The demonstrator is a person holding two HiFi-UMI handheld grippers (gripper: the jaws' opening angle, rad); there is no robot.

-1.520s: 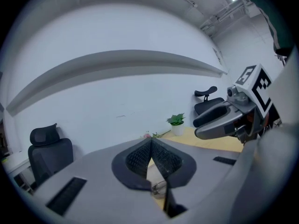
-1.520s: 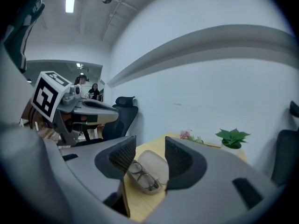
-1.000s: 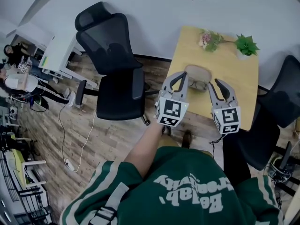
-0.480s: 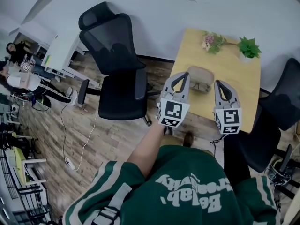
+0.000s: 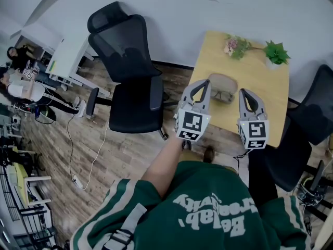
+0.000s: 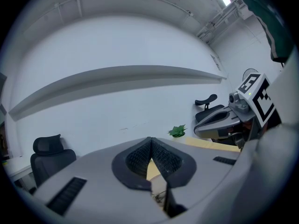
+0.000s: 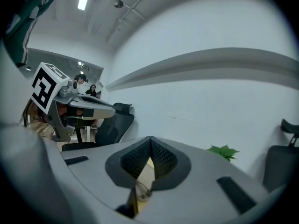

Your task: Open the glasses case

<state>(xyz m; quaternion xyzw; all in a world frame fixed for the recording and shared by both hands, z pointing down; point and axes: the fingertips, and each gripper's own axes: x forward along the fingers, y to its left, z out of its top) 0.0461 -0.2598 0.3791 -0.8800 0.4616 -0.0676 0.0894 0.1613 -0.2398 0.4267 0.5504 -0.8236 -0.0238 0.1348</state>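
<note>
Glasses case [image 5: 222, 81] lies open on the table [image 5: 263, 82] with the glasses [image 5: 222, 94] inside. It sits between the two tips and just ahead of them. We see the left gripper [image 5: 204, 84] at its left side, jaws together on nothing. Right gripper [image 5: 244, 92] is at its right side, also clenched and empty; a second ago its jaws stood apart. The head view has shifted slightly. The table's left edge runs right beside the left gripper. Flowers [image 5: 234, 45] and plant [image 5: 274, 51] stand at the far edge, with bare wood between them and the case. Chairs [image 5: 130, 82] flank the table.
</note>
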